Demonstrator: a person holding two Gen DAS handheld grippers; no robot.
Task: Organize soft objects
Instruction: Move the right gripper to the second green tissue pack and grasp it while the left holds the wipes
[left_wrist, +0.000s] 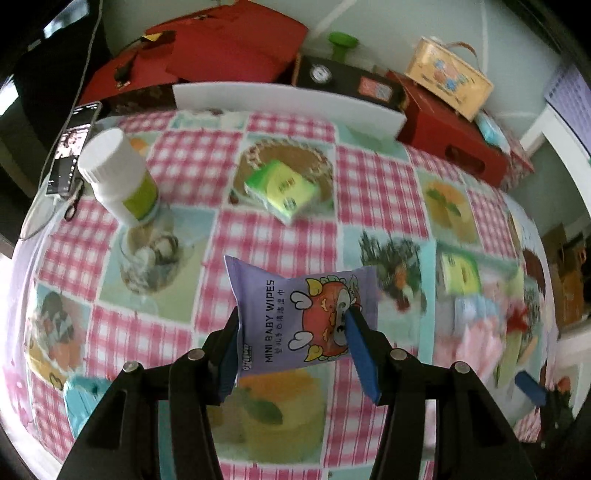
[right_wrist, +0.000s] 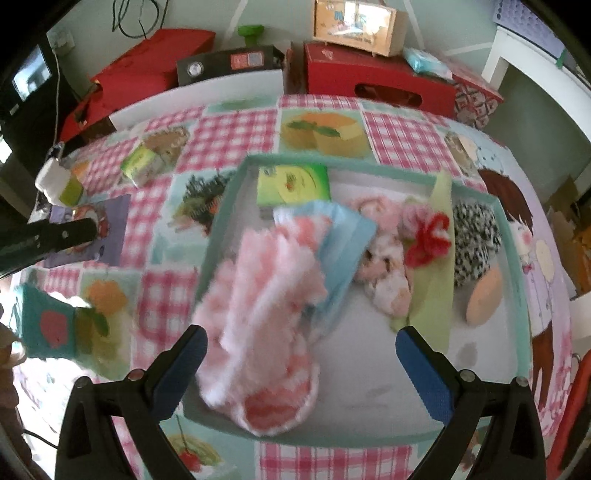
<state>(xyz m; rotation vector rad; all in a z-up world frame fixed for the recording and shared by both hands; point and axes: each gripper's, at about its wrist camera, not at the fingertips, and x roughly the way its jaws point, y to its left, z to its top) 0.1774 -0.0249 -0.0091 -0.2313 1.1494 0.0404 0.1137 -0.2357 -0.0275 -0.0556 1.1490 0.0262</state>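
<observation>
- The bench (left_wrist: 280, 144), under a pink-checked cloth, spreads beneath both claws and carries everything loose.
- The shallow teal tray (right_wrist: 513, 236) lies directly under the right claw; it looks like the collecting place, since soft things are already packed along its far side.
- The pink fluffy cloth (right_wrist: 266, 317) lies draped over the tray's near-left wall, between the right claw's fingers but touched by neither, probably just set down.
- The baby wipes pack (left_wrist: 303, 317) is lifted clear of the bench, pinched across its width by the left claw (left_wrist: 291, 321), likely so it can be carried to the tray at that claw's right.
- The right claw (right_wrist: 301, 341) stands wide and holds nothing.
- A green tissue pack (left_wrist: 282, 190) waits on the bench well ahead of the left claw, beside a white-capped bottle (left_wrist: 116, 173).
</observation>
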